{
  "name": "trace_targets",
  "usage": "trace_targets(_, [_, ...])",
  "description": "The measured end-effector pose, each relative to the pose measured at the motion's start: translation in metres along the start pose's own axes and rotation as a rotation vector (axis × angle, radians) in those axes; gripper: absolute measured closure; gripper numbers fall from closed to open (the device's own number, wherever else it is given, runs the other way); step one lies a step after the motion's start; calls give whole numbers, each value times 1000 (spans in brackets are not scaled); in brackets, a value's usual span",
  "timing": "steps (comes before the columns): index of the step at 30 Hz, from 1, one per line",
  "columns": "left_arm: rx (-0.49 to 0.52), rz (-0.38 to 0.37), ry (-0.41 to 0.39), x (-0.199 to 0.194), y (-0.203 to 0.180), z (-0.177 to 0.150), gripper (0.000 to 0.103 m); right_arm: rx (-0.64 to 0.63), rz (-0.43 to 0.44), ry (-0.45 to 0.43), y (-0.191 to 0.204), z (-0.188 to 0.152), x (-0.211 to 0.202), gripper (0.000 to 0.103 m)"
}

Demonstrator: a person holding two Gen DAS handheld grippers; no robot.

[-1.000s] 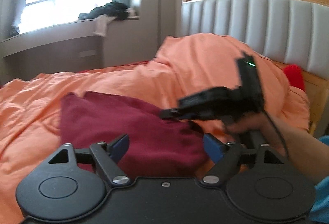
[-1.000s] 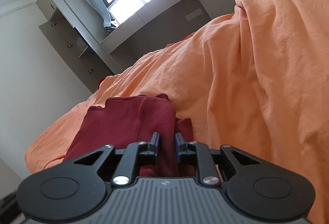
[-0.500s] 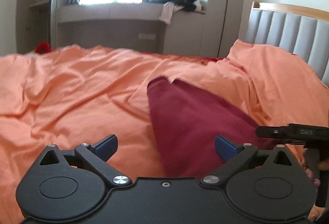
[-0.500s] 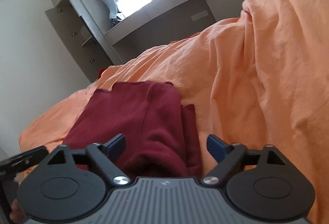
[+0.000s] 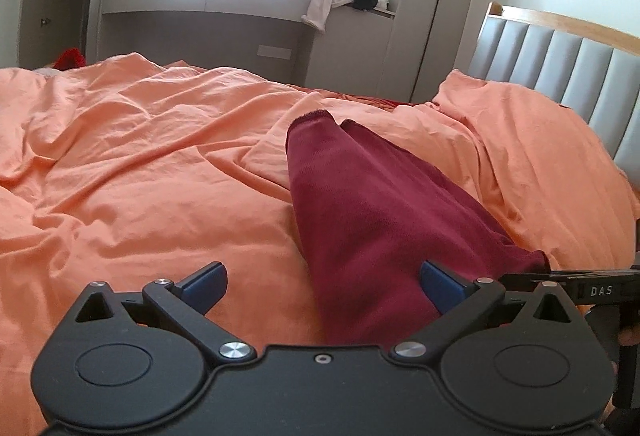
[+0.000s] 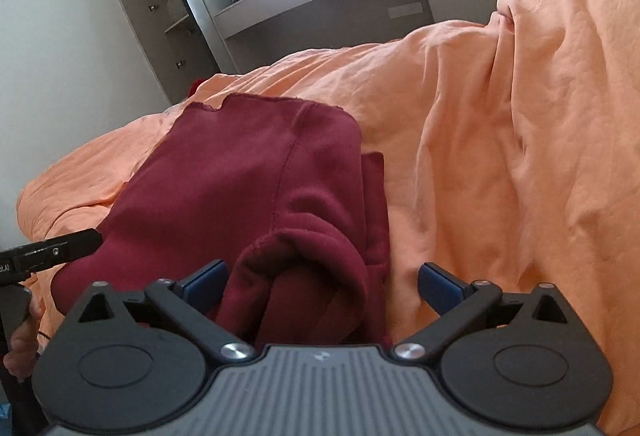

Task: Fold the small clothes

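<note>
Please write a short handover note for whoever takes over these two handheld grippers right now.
Left gripper: fingers wide apart, holding nothing; its right finger sits against the garment's edge.
Right gripper: its jaws are opening, a rolled end of the garment lying loose between the fingers.
The dark red knitted garment lies folded lengthwise on the rumpled orange bedsheet.
Done: lengthwise fold laid down.
Left: probably tidy the rolled near end and fold it shorter.
</note>
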State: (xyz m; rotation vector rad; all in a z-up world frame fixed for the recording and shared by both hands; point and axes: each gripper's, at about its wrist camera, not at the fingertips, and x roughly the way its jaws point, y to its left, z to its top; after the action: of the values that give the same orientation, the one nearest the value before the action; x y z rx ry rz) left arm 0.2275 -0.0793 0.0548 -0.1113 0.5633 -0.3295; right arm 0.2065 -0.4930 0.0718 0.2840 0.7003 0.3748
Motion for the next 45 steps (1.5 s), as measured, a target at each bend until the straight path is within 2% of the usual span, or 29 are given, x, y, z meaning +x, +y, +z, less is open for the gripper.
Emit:
trace_targets(5, [-41,-51,-3,4,13,-10,0,13,-5,6,0,-7,4,0])
trace_targets(14, [6,-63,-38,5,13,-19,0,23,5,3,-3,-10,-6,0])
trace_targets(22, [12,-69,-44,7,15,-21,0,179,67,-135,-24,2,-19,0])
trace_targets(26, [13,-79,-49,7,17,-22,0,221,136,-142,-31,11,-6,0])
trace_targets(30, [18,-79,-55,7,16,-23,0,214,149,-154,-35,19,7,0])
trace_targets(32, [19,-80,-56,7,16,-24,0,223,155,-162,-38,19,13,4])
trace_targets(34, [18,-80,-56,7,16,-24,0,230,153,-140,-39,19,20,13])
trace_targets(36, [19,-82,-58,7,16,-24,0,222,130,-119,-38,17,26,17])
trace_targets(41, [17,-105,-72,5,18,-20,0,166,97,-130,-28,11,32,20])
trace_targets(45, [9,-132,-72,9,19,-8,0,181,93,-128,-30,10,33,18])
